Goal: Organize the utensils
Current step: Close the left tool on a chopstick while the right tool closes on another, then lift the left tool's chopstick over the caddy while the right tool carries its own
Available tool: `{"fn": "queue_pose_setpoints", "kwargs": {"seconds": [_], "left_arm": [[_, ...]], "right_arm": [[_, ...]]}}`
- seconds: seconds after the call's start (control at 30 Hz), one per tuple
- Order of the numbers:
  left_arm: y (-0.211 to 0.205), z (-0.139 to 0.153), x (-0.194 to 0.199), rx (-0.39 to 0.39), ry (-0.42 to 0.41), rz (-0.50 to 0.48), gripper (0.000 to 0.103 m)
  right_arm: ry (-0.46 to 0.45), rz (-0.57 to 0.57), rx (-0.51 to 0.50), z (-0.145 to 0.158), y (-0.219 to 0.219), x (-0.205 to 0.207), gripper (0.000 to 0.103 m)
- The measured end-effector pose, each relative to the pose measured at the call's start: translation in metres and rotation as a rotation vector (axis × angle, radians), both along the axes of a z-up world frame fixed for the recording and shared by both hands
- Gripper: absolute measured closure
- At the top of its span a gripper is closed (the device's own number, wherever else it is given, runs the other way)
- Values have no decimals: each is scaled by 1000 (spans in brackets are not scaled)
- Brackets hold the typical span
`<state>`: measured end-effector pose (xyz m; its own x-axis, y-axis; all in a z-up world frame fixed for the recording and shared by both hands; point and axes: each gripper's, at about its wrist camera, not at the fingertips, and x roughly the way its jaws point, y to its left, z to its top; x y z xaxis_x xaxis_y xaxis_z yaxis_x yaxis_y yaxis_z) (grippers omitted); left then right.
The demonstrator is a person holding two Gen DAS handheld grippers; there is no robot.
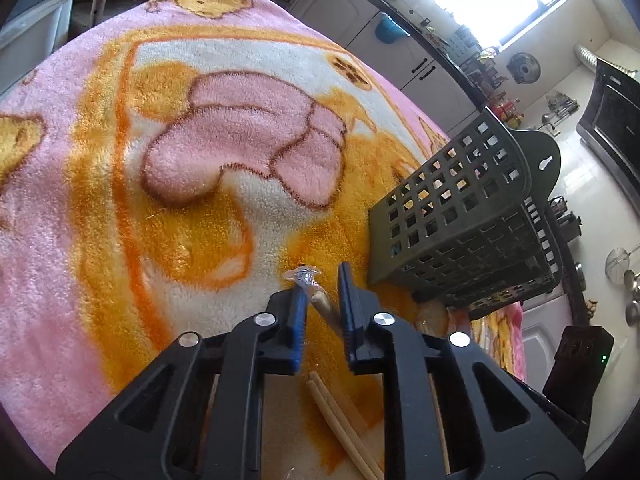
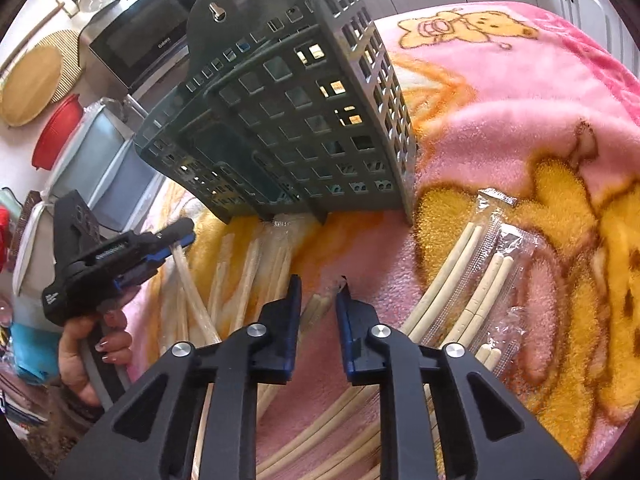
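A: What does the dark green slotted holder (image 2: 296, 120) have in it?

B: I can't tell. Through its square holes I see only light and bits of the blanket. It stands tilted on the pink and orange blanket (image 1: 120, 184), with a hanging tab on its back wall.

A: And around it?

B: Wrapped chopstick pairs. Several wooden ones (image 2: 248, 264) lie in clear sleeves on the blanket just below the holder's base, overlapping, so I can't count them surely. To the right lie three sleeves of pale chopsticks (image 2: 476, 276), two sticks in each. More pale sticks run under the right claw (image 2: 319, 300).

A: The claws?

B: The left claw (image 1: 323, 292) is clenched on a wrapped wooden chopstick pair (image 1: 325, 304); the crinkled end of the wrapper pokes out past the fingertips. The right wrist view shows it from the side, held in a hand (image 2: 92, 356) just left of the holder's base. The right claw is parted, gripping nothing, hovering over another wooden pair (image 2: 316, 308) on the blanket.

A: Anything behind?

B: A microwave (image 2: 140, 44) and white cabinets (image 1: 360, 12).
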<state>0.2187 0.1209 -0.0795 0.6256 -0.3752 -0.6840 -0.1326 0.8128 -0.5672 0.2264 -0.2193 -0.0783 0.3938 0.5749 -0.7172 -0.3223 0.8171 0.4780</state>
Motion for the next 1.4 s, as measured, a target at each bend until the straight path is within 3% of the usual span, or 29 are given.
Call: {"fn": "queue_pose_setpoints", "kwargs": {"seconds": [0.27, 0.8, 1.4], "left_arm": [[5, 25, -24, -12, -100, -2, 96], [-11, 121, -72, 57, -369, -41, 100], [-50, 181, -93, 83, -529, -156, 100]], "right_arm": [[-58, -13, 59, 21, -18, -13, 94], [-275, -46, 117, 93, -37, -43, 96], [-525, -23, 91, 160, -42, -77, 97]]}}
